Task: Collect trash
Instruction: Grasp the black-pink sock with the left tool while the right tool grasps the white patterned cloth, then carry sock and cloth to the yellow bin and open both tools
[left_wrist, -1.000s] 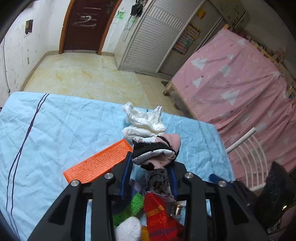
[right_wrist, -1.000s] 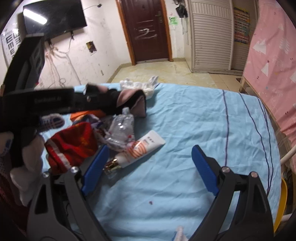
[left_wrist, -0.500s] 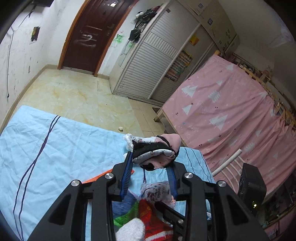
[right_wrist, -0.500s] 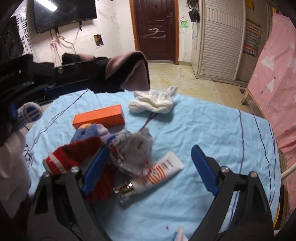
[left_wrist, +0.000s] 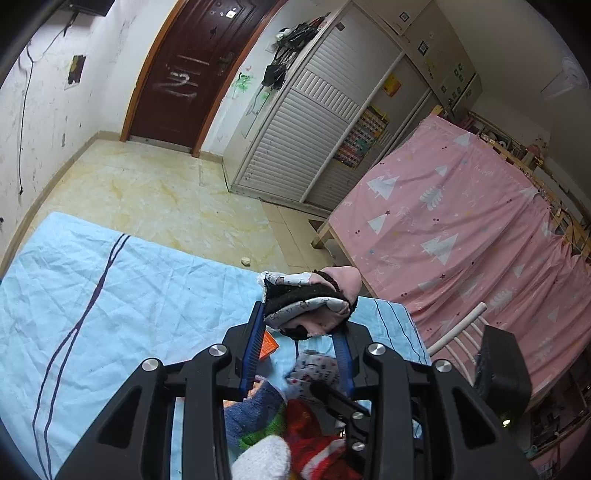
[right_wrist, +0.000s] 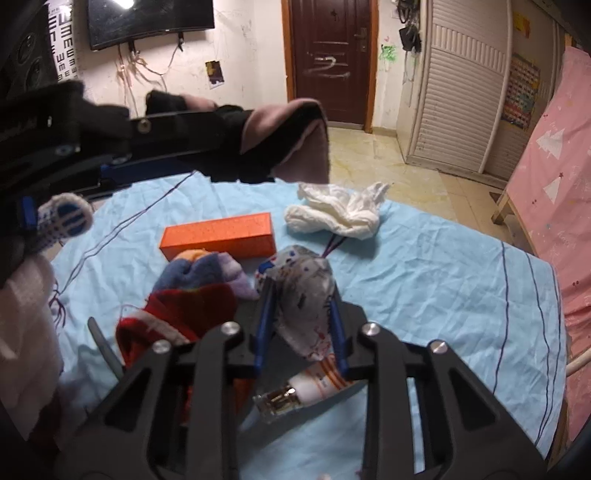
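Both wrist cameras look along their fingers, close above the blue sheet (left_wrist: 110, 295), probably sharing the door (right_wrist: 330, 55).

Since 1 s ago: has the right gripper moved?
Yes. The right gripper has closed on the crumpled wrapper, which was left of it beside the tube; the tube now lies under the jaws.

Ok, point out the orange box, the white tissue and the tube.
orange box (right_wrist: 221, 236), right wrist view, on its top face.
white tissue (right_wrist: 340, 214), right wrist view, on the crumpled middle.
tube (right_wrist: 314, 386), right wrist view, on its white body near the gold cap.
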